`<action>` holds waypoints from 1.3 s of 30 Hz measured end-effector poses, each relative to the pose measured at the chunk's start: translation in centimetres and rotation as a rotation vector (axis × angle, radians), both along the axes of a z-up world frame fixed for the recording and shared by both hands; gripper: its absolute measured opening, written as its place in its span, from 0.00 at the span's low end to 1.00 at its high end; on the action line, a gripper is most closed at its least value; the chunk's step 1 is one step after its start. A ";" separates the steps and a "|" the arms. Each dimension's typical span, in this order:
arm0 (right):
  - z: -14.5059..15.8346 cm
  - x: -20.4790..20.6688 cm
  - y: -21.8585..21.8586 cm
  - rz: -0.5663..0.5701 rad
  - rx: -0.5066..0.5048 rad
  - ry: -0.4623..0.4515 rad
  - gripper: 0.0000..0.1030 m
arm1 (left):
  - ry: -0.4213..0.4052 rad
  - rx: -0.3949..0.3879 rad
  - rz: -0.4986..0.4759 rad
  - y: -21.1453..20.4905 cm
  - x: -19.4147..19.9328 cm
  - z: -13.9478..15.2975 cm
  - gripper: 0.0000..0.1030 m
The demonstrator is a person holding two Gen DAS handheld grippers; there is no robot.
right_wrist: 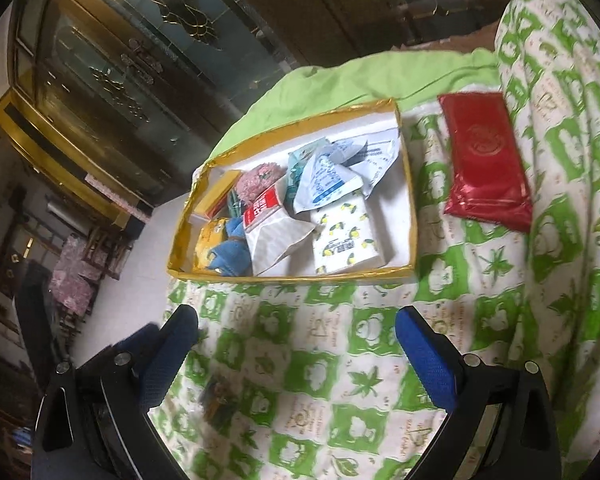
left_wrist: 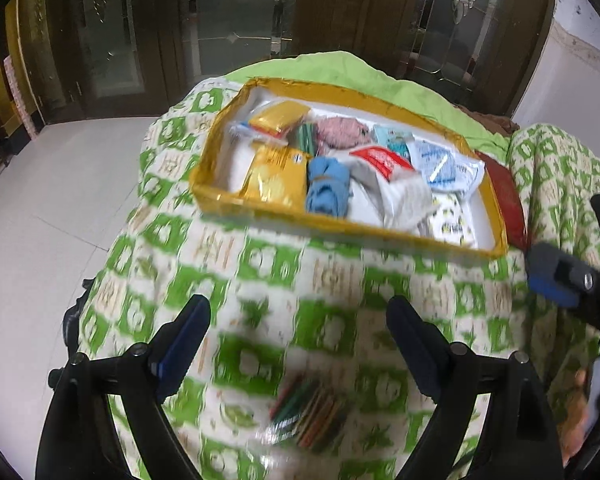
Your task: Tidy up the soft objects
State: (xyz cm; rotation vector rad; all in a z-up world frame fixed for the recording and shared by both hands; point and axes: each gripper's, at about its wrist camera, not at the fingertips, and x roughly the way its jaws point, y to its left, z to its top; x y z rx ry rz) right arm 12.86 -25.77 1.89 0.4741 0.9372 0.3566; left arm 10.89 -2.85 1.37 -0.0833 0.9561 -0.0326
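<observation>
A yellow-rimmed shallow box [left_wrist: 259,212] [right_wrist: 283,278] sits on a green-and-white quilt and holds several soft packets, a blue cloth [left_wrist: 327,190] [right_wrist: 229,250] and a pink knitted item [left_wrist: 338,130] [right_wrist: 255,180]. A clear packet of coloured bands [left_wrist: 308,412] [right_wrist: 219,400] lies on the quilt just beyond my left gripper [left_wrist: 297,320], which is open and empty above it. My right gripper [right_wrist: 295,328] is open and empty, near the box's front edge. A red flat pouch [right_wrist: 486,156] [left_wrist: 506,196] lies on the quilt right of the box.
The quilt [left_wrist: 259,280] [right_wrist: 340,360] drapes over a raised surface with a plain green sheet [left_wrist: 340,66] behind. White tiled floor [left_wrist: 59,200] lies to the left. Dark wood-and-glass cabinets [left_wrist: 179,20] [right_wrist: 139,40] stand behind. A quilt fold [right_wrist: 560,120] rises at right.
</observation>
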 end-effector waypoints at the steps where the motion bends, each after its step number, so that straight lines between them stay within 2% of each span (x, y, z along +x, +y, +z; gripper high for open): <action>1: 0.1 -0.2 0.0 -0.003 -0.013 -0.010 0.98 | -0.006 0.006 0.002 0.0 -0.6 0.0 0.86; 6: 1.3 -1.8 -0.1 -0.032 -0.090 -0.107 0.98 | -0.056 0.002 0.030 0.1 -3.3 0.4 0.87; 10: 2.2 -3.3 0.2 -0.047 -0.151 -0.188 0.98 | -0.137 0.021 0.061 0.1 -5.3 0.7 0.96; 12: 2.5 -4.3 0.3 -0.047 -0.175 -0.216 0.99 | -0.160 0.027 0.063 0.0 -6.4 0.4 0.96; 16: 2.5 -6.0 0.8 -0.047 -0.218 -0.247 0.99 | -0.139 0.064 0.031 -0.6 -7.4 -0.6 0.97; 21: 3.0 -7.6 1.2 -0.073 -0.259 -0.288 0.99 | -0.152 0.088 -0.003 -1.4 -8.5 0.0 0.97; 27: 4.0 -10.6 0.5 -0.118 -0.238 -0.324 0.99 | -0.177 0.096 0.003 -1.7 -10.3 0.6 0.97; 34: 5.3 -15.6 -0.2 -0.113 -0.143 -0.276 0.99 | -0.205 0.134 0.021 -2.1 -12.3 1.5 0.97; 37: 6.4 -17.4 0.0 -0.108 -0.157 -0.294 0.99 | -0.225 0.143 0.033 -2.1 -13.0 2.0 0.97; 39: 7.3 -17.9 0.6 -0.100 -0.197 -0.340 0.99 | -0.230 0.147 0.040 -2.2 -13.2 2.2 0.97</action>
